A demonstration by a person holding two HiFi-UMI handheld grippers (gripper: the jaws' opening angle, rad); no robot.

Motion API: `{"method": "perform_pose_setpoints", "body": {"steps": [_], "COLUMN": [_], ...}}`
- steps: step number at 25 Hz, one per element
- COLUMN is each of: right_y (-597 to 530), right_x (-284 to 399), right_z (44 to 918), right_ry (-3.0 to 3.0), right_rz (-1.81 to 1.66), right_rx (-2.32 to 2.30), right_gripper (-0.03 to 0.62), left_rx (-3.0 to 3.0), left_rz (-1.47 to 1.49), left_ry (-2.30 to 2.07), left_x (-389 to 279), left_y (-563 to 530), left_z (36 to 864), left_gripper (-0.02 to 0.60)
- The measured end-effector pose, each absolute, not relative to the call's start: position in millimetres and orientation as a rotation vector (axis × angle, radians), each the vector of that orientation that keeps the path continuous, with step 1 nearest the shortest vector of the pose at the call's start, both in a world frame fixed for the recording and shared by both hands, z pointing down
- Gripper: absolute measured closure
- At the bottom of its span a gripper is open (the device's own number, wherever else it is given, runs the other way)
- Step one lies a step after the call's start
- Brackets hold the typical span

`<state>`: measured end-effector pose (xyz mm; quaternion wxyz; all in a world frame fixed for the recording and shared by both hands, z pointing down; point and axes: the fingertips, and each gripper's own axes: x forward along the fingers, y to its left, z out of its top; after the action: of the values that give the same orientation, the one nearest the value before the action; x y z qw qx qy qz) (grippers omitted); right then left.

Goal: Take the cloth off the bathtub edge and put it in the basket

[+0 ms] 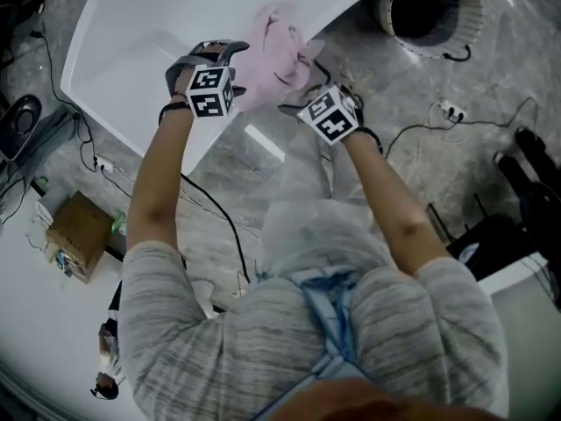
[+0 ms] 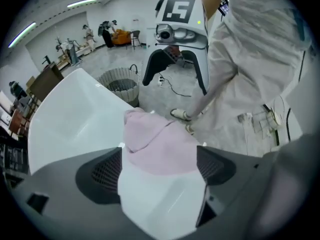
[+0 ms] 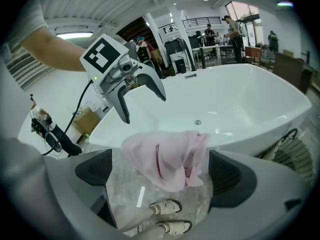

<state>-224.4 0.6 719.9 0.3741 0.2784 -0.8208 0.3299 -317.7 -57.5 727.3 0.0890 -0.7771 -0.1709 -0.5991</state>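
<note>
Both grippers (image 2: 160, 151) (image 3: 161, 156) (jaws wide) straddle cloth (image 1: 273, 60).

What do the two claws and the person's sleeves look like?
The left claw and the right claw look alike: a white body, a cube with black-and-white square markers, two dark curved jaws with mesh-patterned pads. The person wears a grey, finely striped shirt with short sleeves.

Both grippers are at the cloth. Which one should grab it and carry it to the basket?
Probably the right gripper: its open jaws flank the hanging fold of the pink cloth, and the basket stands on its side. The left gripper is open too, but farther from the basket.
</note>
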Motion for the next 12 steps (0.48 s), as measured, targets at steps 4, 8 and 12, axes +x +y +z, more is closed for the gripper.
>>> {"method": "perform_pose_setpoints", "body": {"steps": [4,8,12], "right_y": [6,16,16], "right_x": [-231,-233,-235], "right_z": [752,785,814], "right_ry": [-2.042,-1.982,-1.96], "right_rz": [0.867,0.881,0.908], "right_rx": [0.714,0.691,0.643], "right_gripper": [0.023,0.023,0.022], "left_rx": [-2.129,-1.93,-1.808], "left_rz": [-1.816,-1.812,-1.798], "left_ry": [-0.676,-0.862,-0.973], "left_x": [-324,-329,-335], "left_y": [-69,-70,-77], "left_z": [761,796,824], "left_gripper": [0.092,0.072,0.071]}}
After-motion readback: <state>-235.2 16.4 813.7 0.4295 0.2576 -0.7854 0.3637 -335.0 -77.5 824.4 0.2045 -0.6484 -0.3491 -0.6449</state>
